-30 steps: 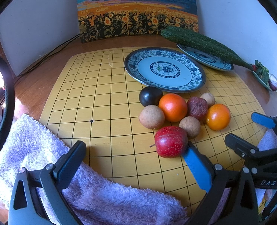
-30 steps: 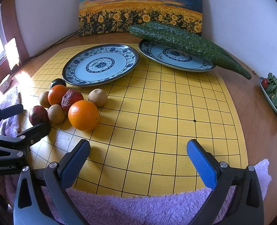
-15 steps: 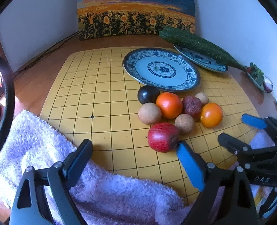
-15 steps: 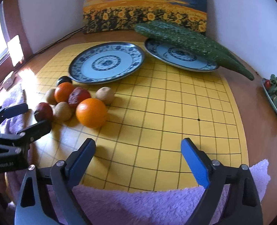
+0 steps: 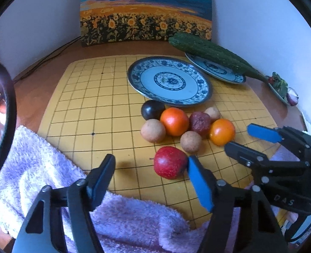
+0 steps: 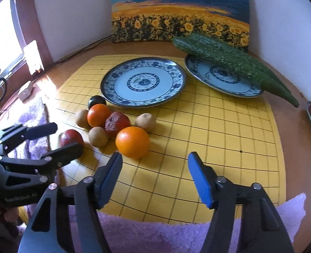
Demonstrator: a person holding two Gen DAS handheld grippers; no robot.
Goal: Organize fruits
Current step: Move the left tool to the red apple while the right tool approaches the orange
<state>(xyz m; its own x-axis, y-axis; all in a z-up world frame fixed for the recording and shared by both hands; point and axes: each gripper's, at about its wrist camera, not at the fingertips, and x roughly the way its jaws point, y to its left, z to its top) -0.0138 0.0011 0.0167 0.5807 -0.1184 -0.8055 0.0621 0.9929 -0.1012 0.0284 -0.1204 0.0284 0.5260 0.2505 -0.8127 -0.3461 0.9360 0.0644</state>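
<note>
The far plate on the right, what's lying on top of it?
Long bumpy green cucumbers lie across the far plate, their tips jutting past its right rim. The plate's patterned centre shows in front of them; the back rim is covered. The near plate is bare.

A yellow board (image 6: 197,126) is crossed by a black grid. Two plates, the near plate (image 6: 142,82) and the far plate (image 6: 223,78), are patterned in blue and white. A red apple (image 5: 169,162), two oranges (image 5: 174,121) (image 5: 222,132), a black plum (image 5: 152,109) and brown fruits (image 5: 153,130) are seen. The cucumbers (image 6: 229,59) are dark green; the towel (image 5: 39,168) is lilac.
</note>
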